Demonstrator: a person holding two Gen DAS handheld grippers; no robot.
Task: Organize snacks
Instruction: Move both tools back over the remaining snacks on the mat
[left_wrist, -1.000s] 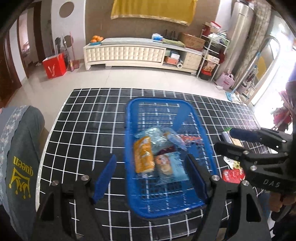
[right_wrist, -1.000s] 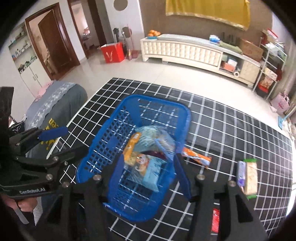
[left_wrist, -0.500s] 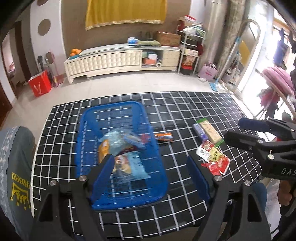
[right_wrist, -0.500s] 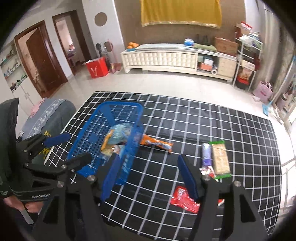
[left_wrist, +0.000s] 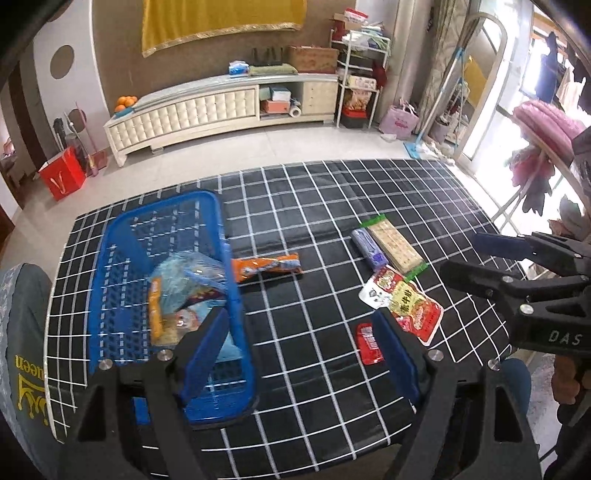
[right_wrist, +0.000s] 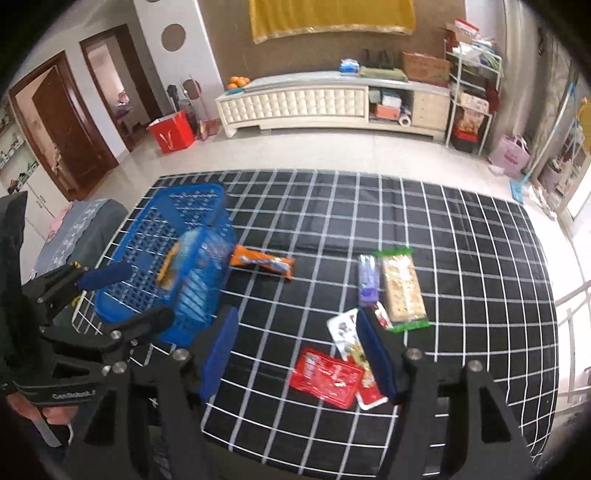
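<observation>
A blue plastic basket (left_wrist: 110, 258) (right_wrist: 155, 236) on the left of the black grid table holds several snack packets. Loose on the cloth lie an orange packet (left_wrist: 266, 266) (right_wrist: 264, 260), a purple bar (left_wrist: 369, 248) (right_wrist: 368, 280), a green-ended cracker pack (left_wrist: 397, 245) (right_wrist: 400, 288), a white and red pouch (left_wrist: 402, 302) (right_wrist: 345, 328) and a red packet (left_wrist: 367, 343) (right_wrist: 325, 376). My left gripper (left_wrist: 301, 350) (right_wrist: 129, 299) hangs open by the basket's near right corner. Just above the pouches, my right gripper (right_wrist: 299, 350) (left_wrist: 476, 256) is open and holds nothing.
A grey cushioned chair (left_wrist: 22, 332) stands against the table's left edge. The table's near edge runs just under both grippers. Behind the table are a tiled floor, a white low cabinet (right_wrist: 295, 103), a red box (right_wrist: 171, 131) and shelves at the right.
Both grippers have swept to the right, from over the basket toward the loose packets. The right jaws have spread wider. Nothing on the table has moved.
</observation>
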